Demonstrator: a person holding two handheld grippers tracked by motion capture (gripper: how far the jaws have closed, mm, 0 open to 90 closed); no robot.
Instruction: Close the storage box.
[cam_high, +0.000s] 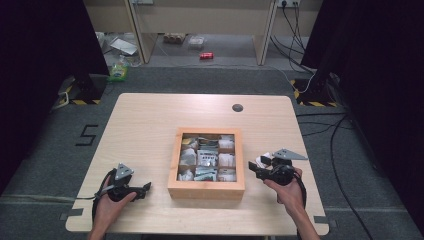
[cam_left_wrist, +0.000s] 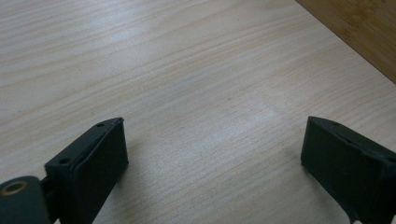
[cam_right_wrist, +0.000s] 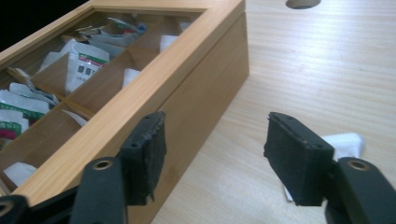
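A square wooden box (cam_high: 206, 189) sits in the middle of the table, its compartments holding several white and green packets (cam_high: 205, 159). My right gripper (cam_high: 254, 168) hovers just right of the box and is open, with nothing between the jaws. In the right gripper view its jaws (cam_right_wrist: 215, 126) stand beside the box's side wall (cam_right_wrist: 205, 79), and a small white packet (cam_right_wrist: 344, 142) lies on the table behind the right jaw. My left gripper (cam_high: 146, 188) rests left of the box, open (cam_left_wrist: 212, 126) over bare wood, with the box's corner (cam_left_wrist: 359, 32) beyond it.
The table (cam_high: 145, 125) has a round dark hole (cam_high: 237, 107) near its far edge. Black stands (cam_high: 87, 85) and cables (cam_high: 325, 125) are on the floor around it. A shelf unit with small items stands at the back.
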